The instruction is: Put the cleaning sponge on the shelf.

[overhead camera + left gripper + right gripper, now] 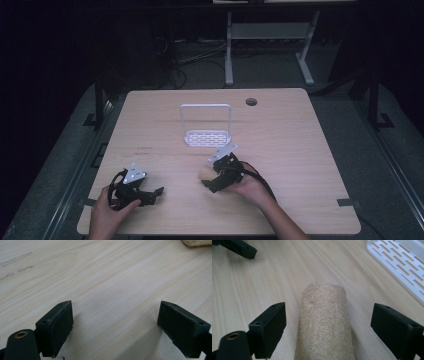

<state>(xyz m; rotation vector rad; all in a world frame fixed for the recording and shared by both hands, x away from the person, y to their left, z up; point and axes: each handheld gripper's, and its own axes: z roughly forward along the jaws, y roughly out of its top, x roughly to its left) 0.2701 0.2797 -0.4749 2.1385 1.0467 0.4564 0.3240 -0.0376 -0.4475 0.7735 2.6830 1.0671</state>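
While a white rack (206, 131) with a slotted base and a tall wire hoop stands upright near the middle of the pale wood-grain bench (300, 150), nothing lies between it and the right claw (212, 176), which sits just in front of it and a little to the right. A round cable hole (251, 102) marks the bench's far edge, well apart from the work. In the right gripper view the rack's slotted plastic base (402, 267) lies off to the upper right, clear of the jaws.

The loofah roll (325, 325) lies flat on the bench between the right claw's (328, 330) two black jaws, its long axis running away from the camera. The jaws stand spread wide, with bare wood showing on either side of the roll, so neither touches it. In the high view the roll (205, 172) shows as a pale lump at the claw's tip.

The roll is a stubby cylinder of tan, coarse, fibrous mesh with a rounded far end.

The left claw (155, 192) rests low near the bench's front left, its jaws (115, 327) likewise spread over bare wood, well apart from the roll, whose edge (197, 242) peeks in at the far corner.
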